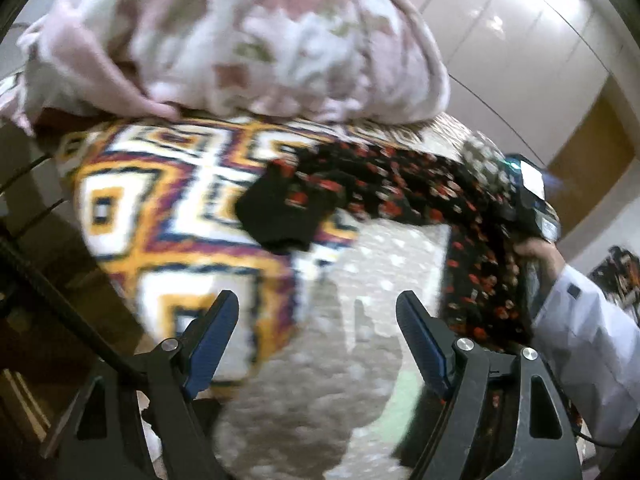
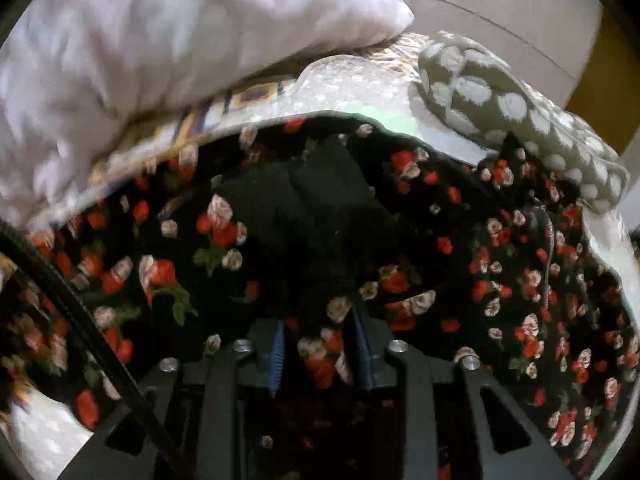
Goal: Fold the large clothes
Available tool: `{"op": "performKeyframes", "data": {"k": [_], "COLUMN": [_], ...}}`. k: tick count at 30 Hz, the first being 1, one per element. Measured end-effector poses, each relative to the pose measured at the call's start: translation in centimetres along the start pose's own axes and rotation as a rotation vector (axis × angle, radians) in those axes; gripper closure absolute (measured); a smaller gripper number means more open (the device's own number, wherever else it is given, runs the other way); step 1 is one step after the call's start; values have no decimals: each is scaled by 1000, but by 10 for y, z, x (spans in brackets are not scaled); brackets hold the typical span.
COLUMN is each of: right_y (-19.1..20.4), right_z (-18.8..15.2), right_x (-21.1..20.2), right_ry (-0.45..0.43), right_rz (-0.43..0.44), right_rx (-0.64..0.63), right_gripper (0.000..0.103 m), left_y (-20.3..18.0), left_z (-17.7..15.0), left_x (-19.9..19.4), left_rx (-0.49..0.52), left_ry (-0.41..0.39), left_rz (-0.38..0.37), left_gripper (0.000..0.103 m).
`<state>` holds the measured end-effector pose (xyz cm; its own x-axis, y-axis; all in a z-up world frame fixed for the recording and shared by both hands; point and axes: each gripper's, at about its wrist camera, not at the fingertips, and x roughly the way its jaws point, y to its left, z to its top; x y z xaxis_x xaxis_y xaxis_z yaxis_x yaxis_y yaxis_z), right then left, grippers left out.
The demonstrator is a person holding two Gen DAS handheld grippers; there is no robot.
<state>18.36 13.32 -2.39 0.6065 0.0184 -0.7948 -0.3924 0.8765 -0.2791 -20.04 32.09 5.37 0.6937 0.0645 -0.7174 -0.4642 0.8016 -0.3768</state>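
Note:
A black garment with a red and cream flower print (image 1: 404, 196) lies stretched across the bed, and it fills the right wrist view (image 2: 400, 276). My left gripper (image 1: 316, 320) is open and empty above the grey bedcover, left of the garment. My right gripper (image 2: 320, 340) is shut on a fold of the flowered garment; its fingers (image 2: 278, 354) pinch the cloth between them. In the left wrist view the right gripper's body (image 1: 532, 200) and the hand holding it sit at the garment's right end.
A pink patterned duvet (image 1: 224, 36) is heaped at the back of the bed. A geometric orange, purple and white blanket (image 1: 168, 208) lies under it. A grey spotted cushion (image 2: 520, 120) sits at the right. White wardrobe doors (image 1: 520, 40) stand behind.

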Motion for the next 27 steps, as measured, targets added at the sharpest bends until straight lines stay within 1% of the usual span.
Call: {"op": "performKeyframes", "data": {"k": [3,4,5,6,7,8,10,12,13,14,15,17,19,24,27], "right_y": [14,21,29,41,58,69,106,147,171,195,213,249,267,285,291], "right_z": [-1,-1,-2,-4,-7,-11,-23,-39,-48,-60,-73,-100,-119,-150,-155], "right_x": [-29,-44,-57,-71,-85,-92,-110,-126,-134,-144,-151,-164,-165,-146,-134], "right_ry": [-99,-136,-160,-178,-181,-179,-174,-174,-173,-180,-196,-240,-252,-289,-311], "right_rz": [-68,-66,-45,9,91,139,255,354,404,432,432,388,338,156,99], "right_rx": [-35,-48,-62,-79,-107,-129,-201,-291,-361,-455,-528,-721,-820,-1008,-1073], "right_gripper": [69,69,69,69,69,69,69,67,65,61,58,57,57,57,57], "left_y": [23,31,40,49,56,62,72,78,82,84,87,96,105,122,125], "left_z": [3,4,5,5,5,5,4,2,1,0,0,-2,-2,-4,-4], "left_x": [-12,-15,-19,-23,-26,-29,-34,-40,-42,-44,-46,-49,-52,-52,-50], "left_rx": [-42,-60,-82,-104,-121,-136,-155,-162,-165,-166,-170,-186,-206,-245,-260], "left_ry": [-30,-41,-53,-65,-73,-80,-90,-98,-102,-103,-107,-114,-121,-124,-117], "left_rz": [43,55,68,79,88,95,102,103,104,105,109,116,122,140,136], "left_gripper": [23,23,23,23,23,23,23,23,23,23,23,23,23,23,23]}}
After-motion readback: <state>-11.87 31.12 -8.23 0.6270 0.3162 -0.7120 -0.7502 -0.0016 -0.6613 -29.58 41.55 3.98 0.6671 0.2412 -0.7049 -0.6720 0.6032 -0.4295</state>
